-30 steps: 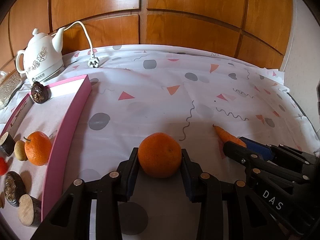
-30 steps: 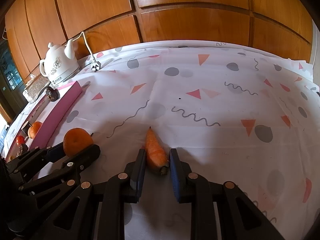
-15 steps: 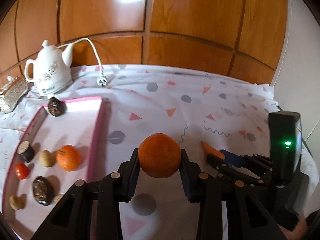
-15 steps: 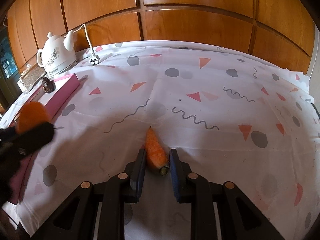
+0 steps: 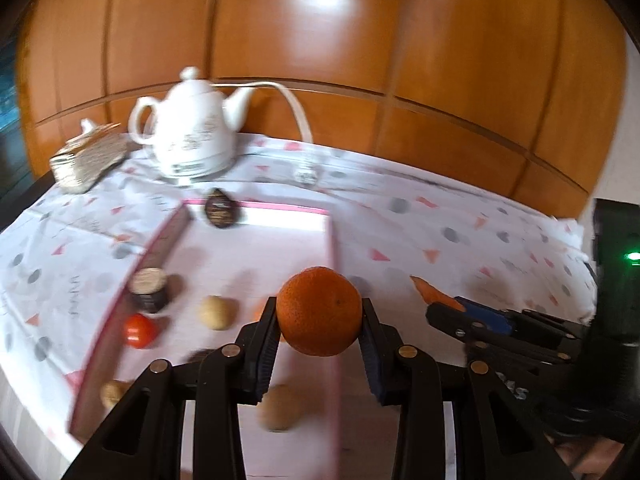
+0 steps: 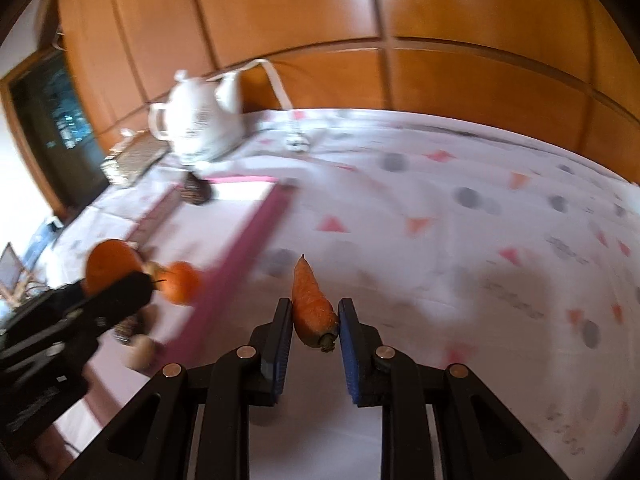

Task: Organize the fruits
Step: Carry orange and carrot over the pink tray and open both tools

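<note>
Left gripper (image 5: 319,320), clamped on a mandarin (image 5: 319,311), has risen over the pink tray (image 5: 332,248); right gripper (image 6: 311,322) beside it has lifted its carrot (image 6: 310,304); placing comes next

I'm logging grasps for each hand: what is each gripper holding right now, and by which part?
The left gripper clamps the orange across its middle. The right gripper pinches the carrot at its thick stem end, tip pointing forward.
</note>
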`<state>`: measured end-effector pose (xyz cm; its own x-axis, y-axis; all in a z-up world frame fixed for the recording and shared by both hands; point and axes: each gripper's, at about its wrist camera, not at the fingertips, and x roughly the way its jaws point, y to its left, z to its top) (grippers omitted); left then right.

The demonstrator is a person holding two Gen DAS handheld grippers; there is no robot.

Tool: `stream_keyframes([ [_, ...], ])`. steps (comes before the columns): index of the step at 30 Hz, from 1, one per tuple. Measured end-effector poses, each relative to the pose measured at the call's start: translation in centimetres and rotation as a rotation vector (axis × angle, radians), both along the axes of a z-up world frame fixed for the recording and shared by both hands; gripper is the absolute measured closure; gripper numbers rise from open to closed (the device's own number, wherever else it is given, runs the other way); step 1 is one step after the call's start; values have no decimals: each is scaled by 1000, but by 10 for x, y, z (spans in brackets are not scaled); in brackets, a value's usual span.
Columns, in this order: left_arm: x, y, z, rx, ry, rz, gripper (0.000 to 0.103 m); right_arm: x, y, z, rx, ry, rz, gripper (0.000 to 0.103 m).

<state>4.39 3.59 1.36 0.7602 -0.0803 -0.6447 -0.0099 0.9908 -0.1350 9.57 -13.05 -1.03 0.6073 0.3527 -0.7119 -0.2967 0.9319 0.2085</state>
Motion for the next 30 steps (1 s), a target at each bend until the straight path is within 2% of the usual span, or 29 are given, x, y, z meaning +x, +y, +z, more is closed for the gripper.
stream_keyframes([
  [8, -2, 72, -6, -10, 24, 163, 65, 8, 61, 12, 77, 14, 143, 80],
  [20, -6, 99, -16, -20, 52, 274, 64, 14, 113, 13, 102, 38, 260, 80],
  [23, -8, 99, -15, -16, 42, 283, 57, 15, 118, 11, 115, 63, 272, 78],
  [24, -10, 99, -13, -12, 35, 288, 52, 15, 119, 10, 121, 68, 275, 74],
  [25, -10, 98, -11, -9, 31, 291, 52, 15, 119, 10, 125, 71, 275, 71],
  [30, -16, 98, -4, -1, 12, 300, 43, 9, 113, 11, 139, 67, 251, 69],
])
